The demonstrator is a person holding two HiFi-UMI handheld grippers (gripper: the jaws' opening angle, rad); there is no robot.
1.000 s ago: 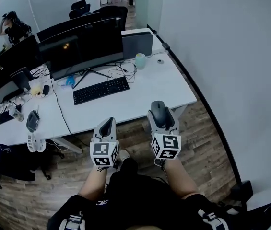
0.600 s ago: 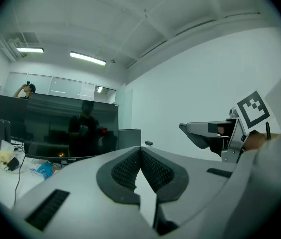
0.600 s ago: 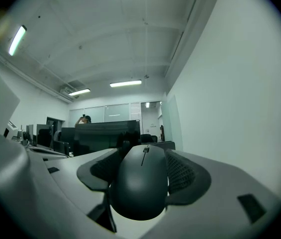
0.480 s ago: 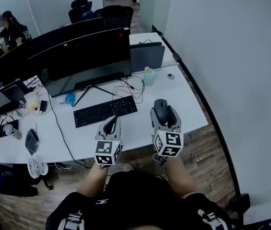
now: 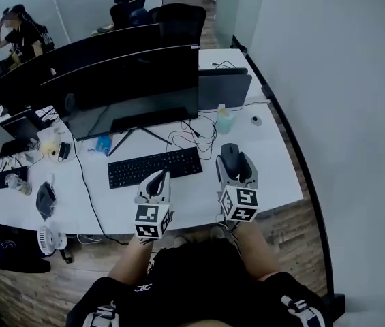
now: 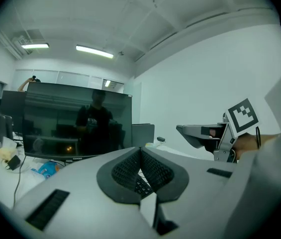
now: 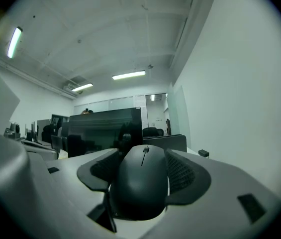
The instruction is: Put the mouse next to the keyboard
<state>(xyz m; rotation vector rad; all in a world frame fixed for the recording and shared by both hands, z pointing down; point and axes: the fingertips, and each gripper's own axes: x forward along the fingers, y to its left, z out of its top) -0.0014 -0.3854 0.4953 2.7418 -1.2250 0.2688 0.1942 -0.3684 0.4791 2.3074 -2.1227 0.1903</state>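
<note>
My right gripper is shut on a black computer mouse, held above the white desk to the right of the black keyboard. In the right gripper view the mouse fills the gap between the two ribbed pads. My left gripper hovers over the near edge of the keyboard with its jaws pressed together and nothing between them. In the left gripper view its pads meet, and the right gripper shows off to the right.
A wide dark monitor stands behind the keyboard, with a grey laptop stand, a pale cup and cables near it. More monitors and clutter fill the desk's left. A white wall runs along the right.
The view has shifted forward over the desk. Both grippers have moved from in front of the desk edge to above the desk surface, the right one still carrying the mouse.
</note>
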